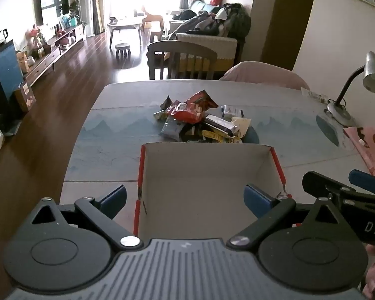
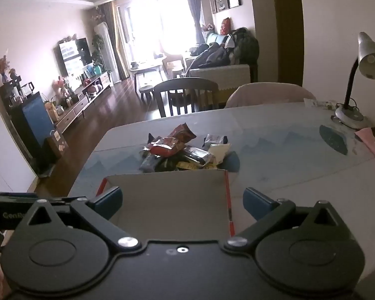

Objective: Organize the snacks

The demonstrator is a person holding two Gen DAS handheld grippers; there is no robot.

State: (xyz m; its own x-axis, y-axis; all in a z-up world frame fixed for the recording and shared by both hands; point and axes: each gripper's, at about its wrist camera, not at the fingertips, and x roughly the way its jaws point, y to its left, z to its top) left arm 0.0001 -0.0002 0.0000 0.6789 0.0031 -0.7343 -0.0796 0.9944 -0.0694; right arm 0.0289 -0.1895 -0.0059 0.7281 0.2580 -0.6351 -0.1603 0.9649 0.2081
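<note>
Sunlight floods the far windows of a long living room, washing out the glass, with dark wood flooring running past a television (image 1: 53,2) on the left wall and a low media cabinet (image 1: 55,50) beneath it. Closer in, a dark wooden chair (image 1: 181,58) and a pink-covered chair (image 1: 265,73) stand at the far edge of the worktop (image 1: 107,150), a pale grey-blue surface printed with a band of mountain shapes. Off at its right side a grey gooseneck desk lamp (image 2: 357,80) stands near the wall, and a pink patterned cloth (image 1: 367,147) lies just in front of it. Mid-worktop sits the pile of snacks (image 1: 200,118), a loose heap of packets with a red bag (image 1: 188,111) on top and dark, silver and yellow wrappers underneath. Right against its near side lies an open cardboard box (image 1: 205,175), grey inside with red edges, nothing visible in it. The left hand-held gripper (image 1: 185,198) hovers over the box's near left corner, blue pads spread wide and holding nothing. The right hand-held gripper (image 2: 182,203) hangs over the box's near right edge, likewise spread wide and carrying nothing. Both point straight at the snack pile, which lies beyond the box, well apart from either set of fingertips.
</note>
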